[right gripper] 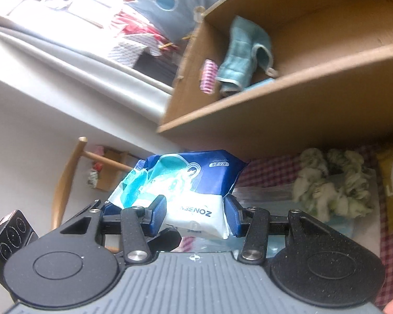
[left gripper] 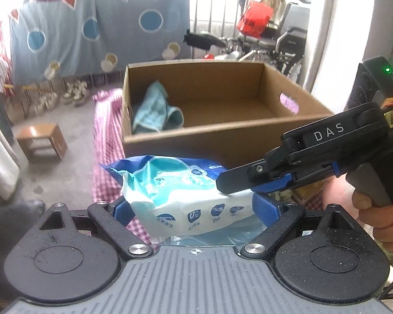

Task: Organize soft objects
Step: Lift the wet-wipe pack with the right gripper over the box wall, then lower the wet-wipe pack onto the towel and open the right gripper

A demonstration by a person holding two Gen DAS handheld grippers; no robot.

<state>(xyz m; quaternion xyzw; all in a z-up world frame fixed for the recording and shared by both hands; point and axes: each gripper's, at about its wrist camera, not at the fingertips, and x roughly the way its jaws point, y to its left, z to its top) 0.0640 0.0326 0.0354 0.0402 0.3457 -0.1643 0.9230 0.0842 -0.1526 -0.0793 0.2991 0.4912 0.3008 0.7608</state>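
The wipes pack (left gripper: 191, 196) lies on the checked counter (left gripper: 104, 157) just before the box (left gripper: 222, 133), and both claws grasp it: the left claw (left gripper: 194, 206) clenches its near end, the right claw (right gripper: 195, 214) its side. I judge the step is lifting it; next it must clear the box wall. A towel (left gripper: 154, 110) fills the box's left corner, and a fluffy white thing (right gripper: 332, 183) lies beside.
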